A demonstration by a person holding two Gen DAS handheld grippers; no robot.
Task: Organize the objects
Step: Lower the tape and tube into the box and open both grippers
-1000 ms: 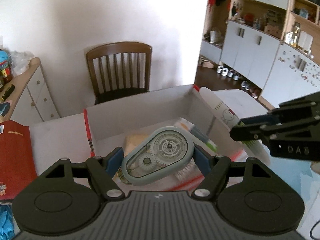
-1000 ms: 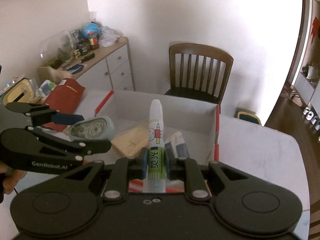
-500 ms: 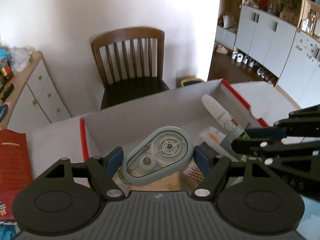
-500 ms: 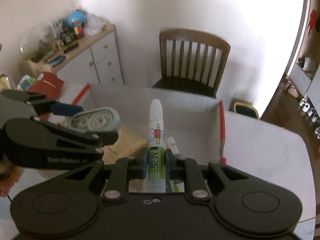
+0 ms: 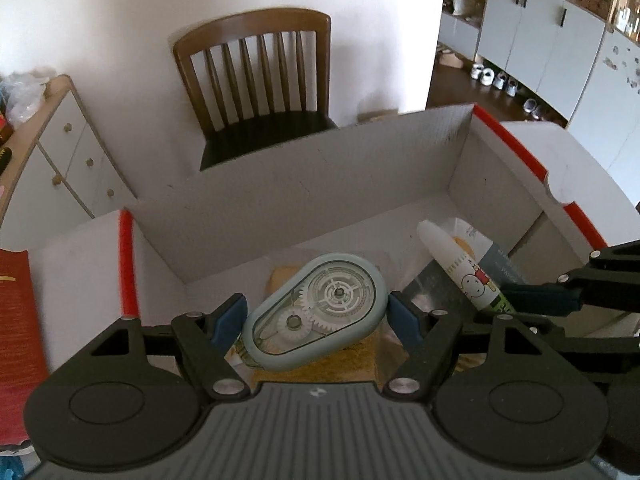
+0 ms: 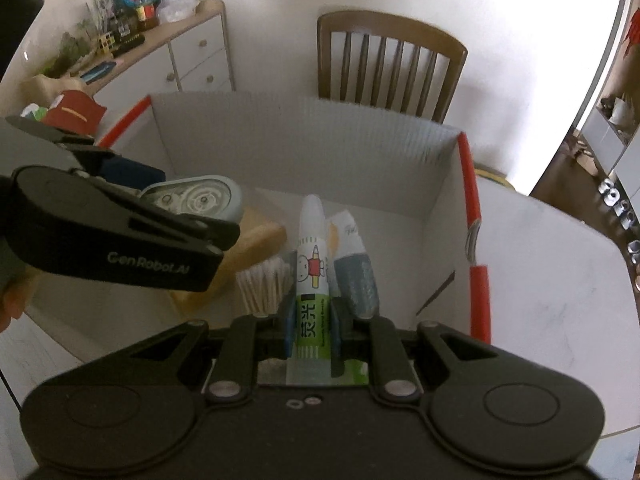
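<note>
My left gripper (image 5: 316, 318) is shut on a pale blue correction tape dispenser (image 5: 316, 310) with clear gears, held over the open white cardboard box (image 5: 304, 196) with red edges. My right gripper (image 6: 313, 330) is shut on a white and green glue tube (image 6: 312, 264) with a cartoon figure, also held over the box. The tube shows in the left wrist view (image 5: 460, 268), and the dispenser in the right wrist view (image 6: 200, 198). The grippers are side by side, left one to the left.
In the box lie a tan sponge (image 6: 244, 252), a bundle of cotton swabs (image 6: 264, 284) and a blue-grey packet (image 6: 356, 280). A wooden chair (image 5: 260, 76) stands behind the table. A red pouch (image 5: 16, 320) lies left of the box. A white drawer cabinet (image 6: 192, 56) stands at the far left.
Both grippers have moved forward and down over the box, each still holding its object. The box interior now fills more of both views.
</note>
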